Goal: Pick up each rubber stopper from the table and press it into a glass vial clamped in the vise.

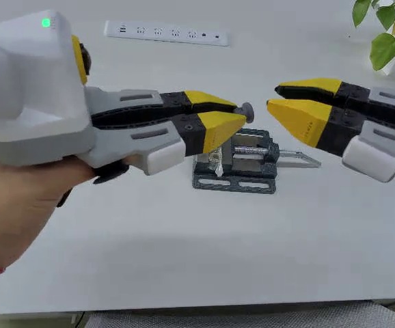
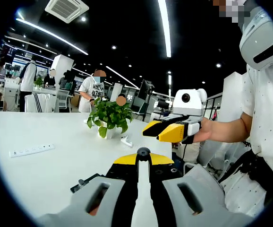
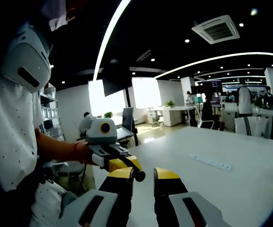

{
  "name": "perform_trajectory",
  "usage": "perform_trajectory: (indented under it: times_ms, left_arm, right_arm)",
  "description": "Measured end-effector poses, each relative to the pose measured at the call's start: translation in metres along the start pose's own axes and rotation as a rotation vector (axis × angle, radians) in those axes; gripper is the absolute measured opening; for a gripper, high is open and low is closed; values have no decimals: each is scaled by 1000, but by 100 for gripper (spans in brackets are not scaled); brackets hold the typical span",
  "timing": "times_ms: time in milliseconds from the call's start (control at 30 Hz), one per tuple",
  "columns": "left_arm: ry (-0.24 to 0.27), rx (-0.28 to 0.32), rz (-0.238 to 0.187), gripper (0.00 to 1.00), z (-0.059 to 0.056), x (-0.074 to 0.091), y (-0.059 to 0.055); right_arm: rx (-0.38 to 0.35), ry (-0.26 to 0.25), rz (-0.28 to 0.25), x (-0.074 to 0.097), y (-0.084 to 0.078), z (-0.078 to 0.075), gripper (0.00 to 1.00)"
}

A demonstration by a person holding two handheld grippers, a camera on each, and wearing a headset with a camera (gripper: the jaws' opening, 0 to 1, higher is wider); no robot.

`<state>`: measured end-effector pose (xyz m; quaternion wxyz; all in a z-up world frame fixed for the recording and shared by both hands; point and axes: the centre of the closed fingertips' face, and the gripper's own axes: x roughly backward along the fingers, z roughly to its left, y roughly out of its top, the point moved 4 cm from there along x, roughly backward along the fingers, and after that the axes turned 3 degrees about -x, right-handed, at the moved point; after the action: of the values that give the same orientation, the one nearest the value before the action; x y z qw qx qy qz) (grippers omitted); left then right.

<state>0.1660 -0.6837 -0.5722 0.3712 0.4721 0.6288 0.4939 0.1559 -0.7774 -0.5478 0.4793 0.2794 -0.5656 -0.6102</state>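
My left gripper (image 1: 240, 115) hovers above the table, shut on a small dark rubber stopper (image 1: 247, 109) that sticks out past its yellow tips. In the left gripper view the stopper (image 2: 143, 152) sits pinched between the closed jaws. Just below and behind the tips stands the dark vise (image 1: 237, 179) with a clear glass vial (image 1: 216, 162) clamped in it. My right gripper (image 1: 274, 97) faces the left one from the right, above the vise, open with nothing in it. The right gripper view shows its jaws (image 3: 143, 176) apart and the left gripper (image 3: 112, 158) opposite.
A white power strip (image 1: 165, 32) lies at the table's far edge. A potted plant (image 1: 389, 31) stands at the back right. The vise handle (image 1: 300, 160) pokes out to the right. People and desks fill the room beyond.
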Motion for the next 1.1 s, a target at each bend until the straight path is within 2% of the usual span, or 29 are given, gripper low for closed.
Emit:
perform_trajectory:
  times_ms: [33,100,200,333,567,833,1100]
  left_arm:
    - [-11,2,0,4,-1,1,1]
    - [-71,25,2,4,-7,4,2]
    - [-128,59,-5,4,-14,6,6]
    - [-165,90,-36,3,-17,9,13]
    - [-230,141,-84,3,-29,10,24]
    - [-259,148,-72,3,-35,11,23]
    - [-286,155,-65,3,-36,13,21]
  right_arm:
    - [1,22,8,0,1,3,12]
    - [-1,84,27,1,1,11,13]
    - [18,125,61,2,0,14,14]
    - [23,194,78,1,0,22,12]
    - [33,233,72,-3,3,28,13]
    - [17,280,51,-4,9,35,11]
    - [14,302,56,-3,10,38,9]
